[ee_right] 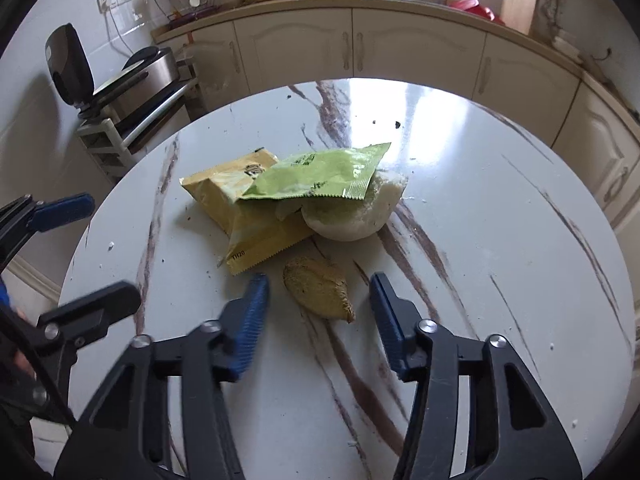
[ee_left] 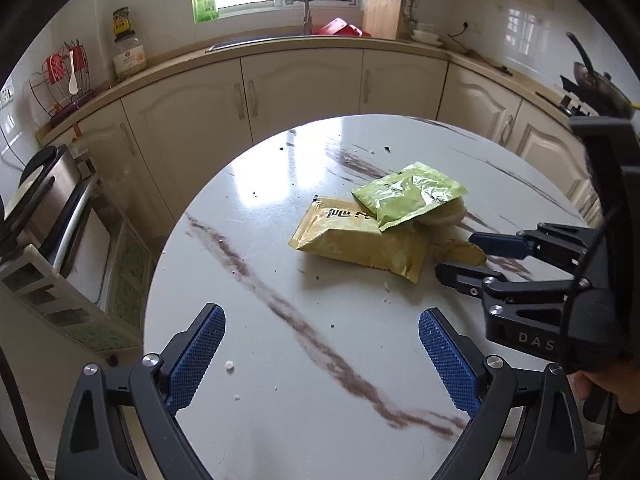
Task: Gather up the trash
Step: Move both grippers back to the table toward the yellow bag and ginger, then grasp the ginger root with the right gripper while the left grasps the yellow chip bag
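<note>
You are looking down at a round white table (ee_left: pixel 280 208) with brown marble-like streaks; its near edge is cut off in both views by the grippers you hold, and pale kitchen cabinets (ee_left: pixel 300 84) curve around behind it. Near the table's middle lies a small heap of trash. The largest piece is a yellow snack packet (ee_right: pixel 240 208), lying flat, its printed lettering only partly readable. A green packet (ee_right: pixel 320 178) lies across the yellow one's top and also rests on a pale round bun-like lump (ee_right: pixel 352 216), most of which is hidden beneath it; what the lump is cannot be told for sure. Just in front of the heap, apart from the yellow packet by a narrow strip of table, lies a brownish-yellow scrap (ee_right: pixel 320 292), perhaps a peel or a chip. Your right gripper (ee_right: pixel 318 312) points down at this scrap, its blue pads on either side of the scrap's near end with a visible gap on each side, so the jaws stand at a middling width and grip nothing. Your left gripper (ee_left: pixel 322 344) hovers over bare table to the left of the heap, jaws spread wide and empty. Dark specks and white crumbs (ee_left: pixel 229 365) dot the tabletop, too small to identify.
</note>
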A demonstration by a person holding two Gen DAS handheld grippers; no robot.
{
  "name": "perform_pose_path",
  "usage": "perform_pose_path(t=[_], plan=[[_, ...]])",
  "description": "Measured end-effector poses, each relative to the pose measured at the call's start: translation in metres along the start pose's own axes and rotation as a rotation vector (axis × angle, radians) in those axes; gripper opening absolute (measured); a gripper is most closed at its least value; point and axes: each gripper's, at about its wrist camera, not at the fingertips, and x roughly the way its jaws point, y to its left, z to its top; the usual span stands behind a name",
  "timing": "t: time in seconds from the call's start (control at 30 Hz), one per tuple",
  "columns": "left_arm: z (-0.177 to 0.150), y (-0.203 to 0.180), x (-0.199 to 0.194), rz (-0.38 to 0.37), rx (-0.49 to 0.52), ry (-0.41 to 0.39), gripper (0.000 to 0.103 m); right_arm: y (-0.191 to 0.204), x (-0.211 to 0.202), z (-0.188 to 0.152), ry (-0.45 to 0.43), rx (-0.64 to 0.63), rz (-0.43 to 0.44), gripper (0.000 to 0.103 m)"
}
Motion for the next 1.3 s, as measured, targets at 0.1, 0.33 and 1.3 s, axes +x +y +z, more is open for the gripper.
perform_pose_path(t=[0.1,0.33,1.3], plan=[[0.015,-0.004,0.019,-0.008,-0.005,0.008,0.095,-0.007,-0.004,-0.002,-0.006,-0.003,0.011,0.022],[0.034,-0.016,0.053,-0.011,-0.028,0.029,0.096,-0.031,-0.017,-0.008,-0.018,0.034,0.003,0.017],[0.055,-0.008,0.121,-0.055,0.019,0.033,0.03,-0.043,-0.022,-0.021,-0.004,0.083,0.058,0.016]])
